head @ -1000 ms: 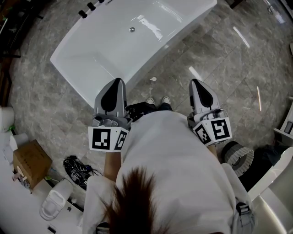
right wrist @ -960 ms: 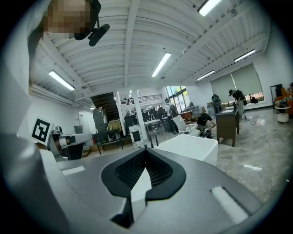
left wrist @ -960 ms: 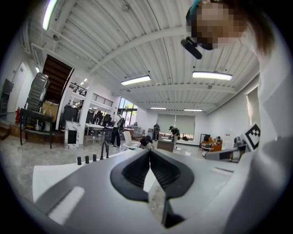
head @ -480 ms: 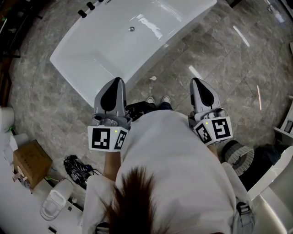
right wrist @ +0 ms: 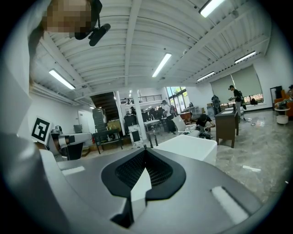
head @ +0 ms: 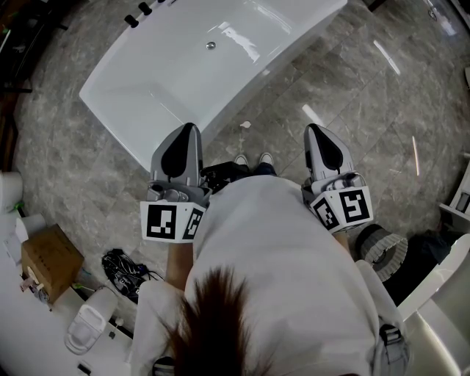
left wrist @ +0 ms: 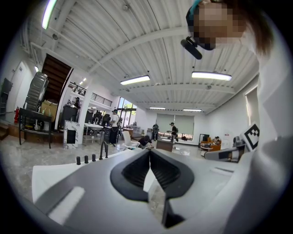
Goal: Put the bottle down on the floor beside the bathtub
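Observation:
The white bathtub (head: 169,73) lies slantwise on the grey marble floor ahead of me. A small white object (head: 244,126) sits on the floor just beside its near side; it is too small to say whether it is the bottle. My left gripper (head: 189,129) is held level near the tub's near corner, jaws together and empty. My right gripper (head: 316,131) hangs over bare floor, also shut with nothing in it. In the left gripper view the left gripper (left wrist: 149,152) has its tips meeting, with the tub (left wrist: 55,171) behind. The right gripper view shows the right gripper (right wrist: 145,151) likewise, with the tub (right wrist: 185,146) beyond.
My shoes (head: 250,161) stand between the grippers. A cardboard box (head: 48,261), a black cable tangle (head: 125,270) and a white fixture (head: 88,327) lie at the lower left. A ribbed round thing (head: 382,253) sits at the right. Black tap knobs (head: 147,11) line the tub's far rim.

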A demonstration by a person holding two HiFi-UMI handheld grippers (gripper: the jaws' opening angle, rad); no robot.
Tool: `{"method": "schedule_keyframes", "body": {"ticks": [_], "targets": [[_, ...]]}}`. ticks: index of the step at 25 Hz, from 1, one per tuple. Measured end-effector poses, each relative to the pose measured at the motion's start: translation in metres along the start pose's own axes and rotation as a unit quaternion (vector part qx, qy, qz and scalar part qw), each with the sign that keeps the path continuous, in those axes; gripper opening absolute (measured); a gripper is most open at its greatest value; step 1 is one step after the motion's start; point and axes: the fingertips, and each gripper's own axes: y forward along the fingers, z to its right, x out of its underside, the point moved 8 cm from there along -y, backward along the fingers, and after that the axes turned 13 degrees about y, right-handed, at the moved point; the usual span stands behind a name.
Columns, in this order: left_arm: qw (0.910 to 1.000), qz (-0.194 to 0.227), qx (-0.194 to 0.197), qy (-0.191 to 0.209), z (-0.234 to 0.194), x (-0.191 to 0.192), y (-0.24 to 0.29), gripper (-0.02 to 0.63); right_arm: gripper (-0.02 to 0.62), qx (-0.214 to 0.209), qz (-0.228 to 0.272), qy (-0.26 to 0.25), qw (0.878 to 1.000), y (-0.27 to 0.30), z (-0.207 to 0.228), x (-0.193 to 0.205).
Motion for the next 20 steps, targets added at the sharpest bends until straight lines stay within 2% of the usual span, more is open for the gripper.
{"method": "schedule_keyframes", "body": {"ticks": [20], "targets": [[1.0000,0.000,0.000,-0.002,0.004,-0.001,-0.012,0.051,-0.002,-0.008,-0.002,-0.015,1.000,-0.010,-0.008,0.003]]}}
